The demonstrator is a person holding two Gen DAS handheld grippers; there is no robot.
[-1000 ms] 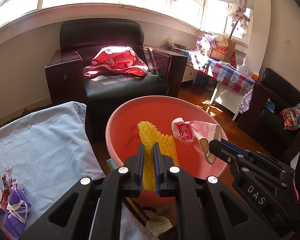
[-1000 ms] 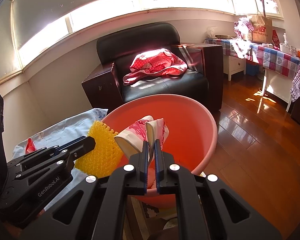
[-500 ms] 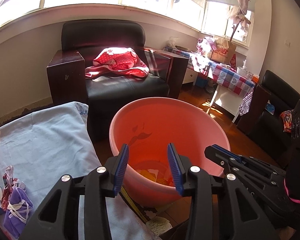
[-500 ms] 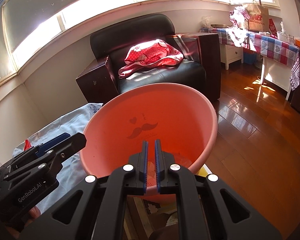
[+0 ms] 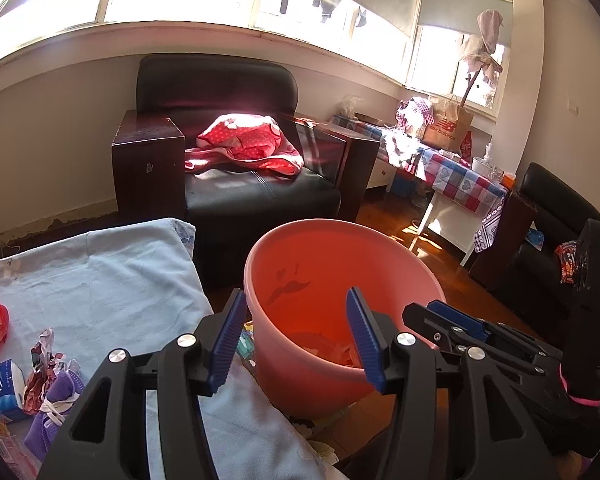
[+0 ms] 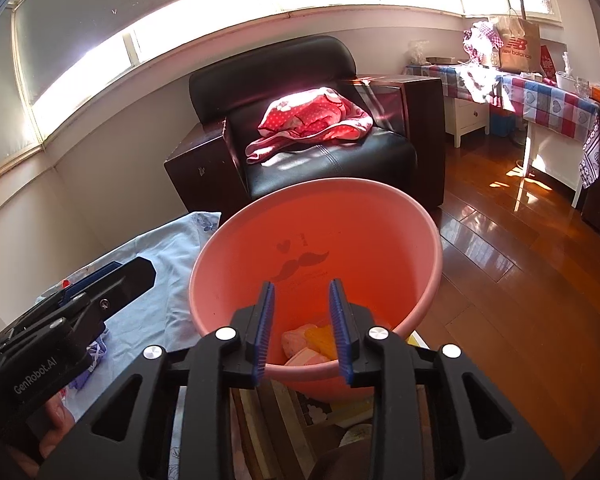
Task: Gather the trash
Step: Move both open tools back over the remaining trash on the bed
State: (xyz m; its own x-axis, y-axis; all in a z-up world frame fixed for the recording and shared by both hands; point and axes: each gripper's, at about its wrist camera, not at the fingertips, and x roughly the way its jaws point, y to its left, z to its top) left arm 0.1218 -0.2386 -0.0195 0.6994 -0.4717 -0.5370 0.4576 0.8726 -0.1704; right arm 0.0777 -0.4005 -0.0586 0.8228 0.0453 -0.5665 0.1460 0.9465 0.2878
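The left tongs (image 5: 296, 332) are spread wide and the right tongs (image 6: 302, 320) stand moderately apart; both hold nothing, poised over the near rim of the pink bucket (image 6: 380, 216). Inside it lie a yellow mesh piece (image 6: 320, 338) and pink wrappers (image 6: 296, 338). More trash (image 5: 46, 376) sits on the blue-clothed table (image 5: 112, 280), left.

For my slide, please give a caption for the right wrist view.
Open right gripper above the pink basin, which holds dropped trash.
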